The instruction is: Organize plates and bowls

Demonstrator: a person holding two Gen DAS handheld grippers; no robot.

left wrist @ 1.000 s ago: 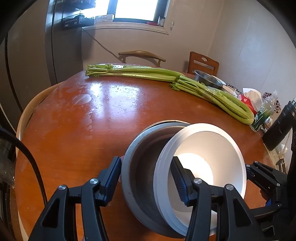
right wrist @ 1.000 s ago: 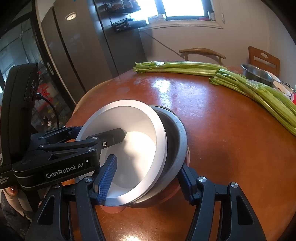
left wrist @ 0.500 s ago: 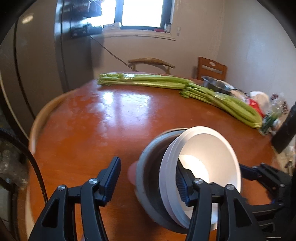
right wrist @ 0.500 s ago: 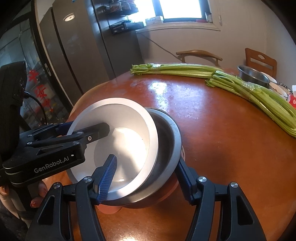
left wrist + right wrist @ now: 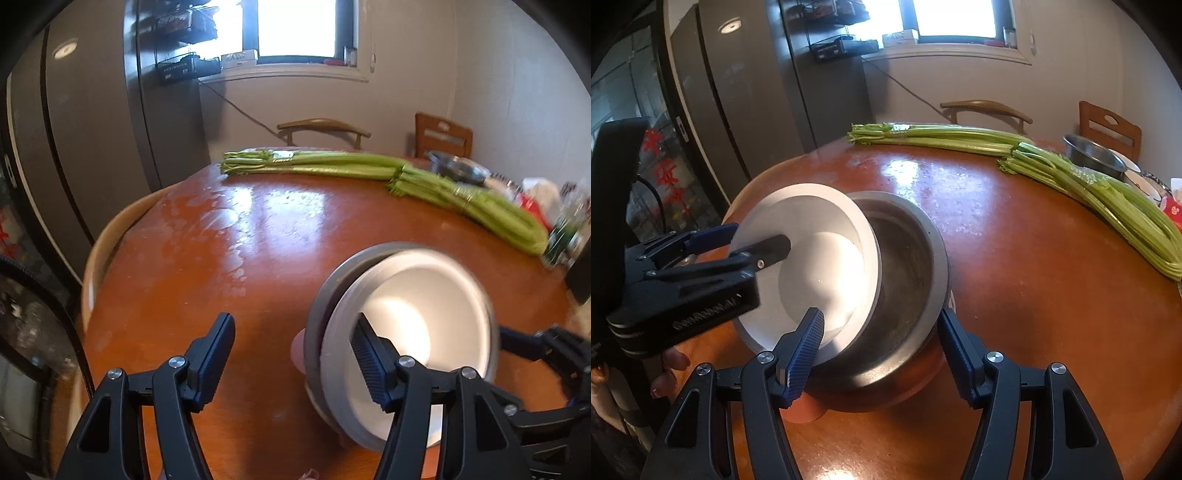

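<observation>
A white bowl (image 5: 820, 266) leans tilted inside a steel bowl (image 5: 908, 266), and both rest on a pink dish (image 5: 803, 411) near the table's front. My right gripper (image 5: 881, 317) is shut on the pair, one pad inside the white bowl and the other against the steel bowl's outer wall. My left gripper (image 5: 757, 236) straddles the white bowl's left rim. Its jaws are opening and neither pad presses on the rim. In the left wrist view the white bowl (image 5: 413, 325) sits behind the left gripper's (image 5: 293, 325) right finger, and its left finger stands off the steel bowl (image 5: 321, 295).
Two long celery bunches (image 5: 960, 134) (image 5: 1108, 199) lie across the back of the round wooden table (image 5: 221, 277). Another steel bowl (image 5: 1089, 151) and small packets stand at the far right. Two chairs and a dark fridge (image 5: 746, 92) surround the table.
The left gripper's jaws have widened and its left finger has come away from the steel bowl. The left wrist view has tilted up. The right gripper still grips the bowls.
</observation>
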